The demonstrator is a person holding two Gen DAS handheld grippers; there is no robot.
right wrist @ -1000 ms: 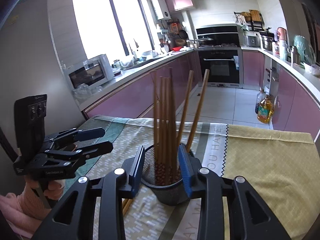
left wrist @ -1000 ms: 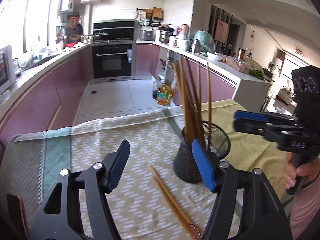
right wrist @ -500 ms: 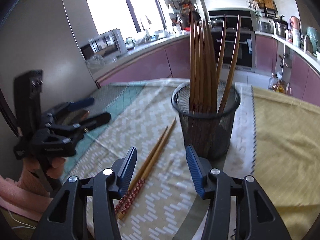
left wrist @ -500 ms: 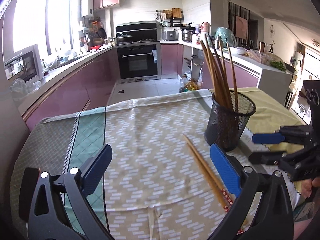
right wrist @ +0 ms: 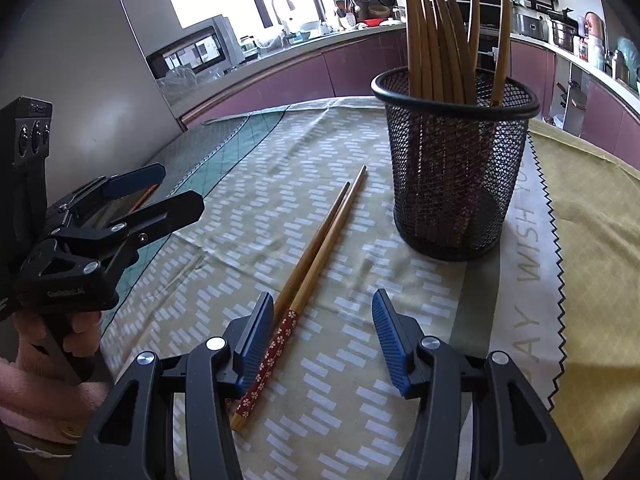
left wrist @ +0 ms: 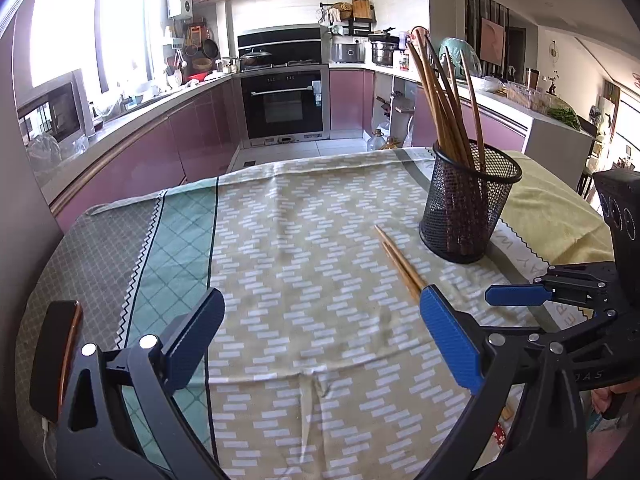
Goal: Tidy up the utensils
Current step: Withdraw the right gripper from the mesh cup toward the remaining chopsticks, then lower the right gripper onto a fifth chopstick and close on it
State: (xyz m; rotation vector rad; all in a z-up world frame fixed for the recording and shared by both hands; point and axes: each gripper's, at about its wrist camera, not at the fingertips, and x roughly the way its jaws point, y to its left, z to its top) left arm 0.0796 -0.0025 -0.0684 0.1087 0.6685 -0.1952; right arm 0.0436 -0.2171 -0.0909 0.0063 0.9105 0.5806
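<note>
Purple kitchen cabinets and an oven are filling the background, while a patterned tablecloth point(right wrist: 328, 412) is covering the table where the work is happening. Most of the sorting looks done: a black mesh holder point(right wrist: 452, 184) is standing upright on the cloth with roughly seven or eight chopsticks point(right wrist: 432, 40) leaning inside it, the exact count being hard to tell where they overlap. Two loose chopsticks point(right wrist: 316, 256) are lying side by side on the cloth just beside the holder, so by my reading this one pair is what remains to be put away. The right gripper point(right wrist: 324, 336) is hovering over their red flowered ends, its jaws partly spread and having just been opening, pinching nothing. The left gripper point(left wrist: 320, 340) is waiting nearby, its jaws having just been opening to full spread, also empty.
</note>
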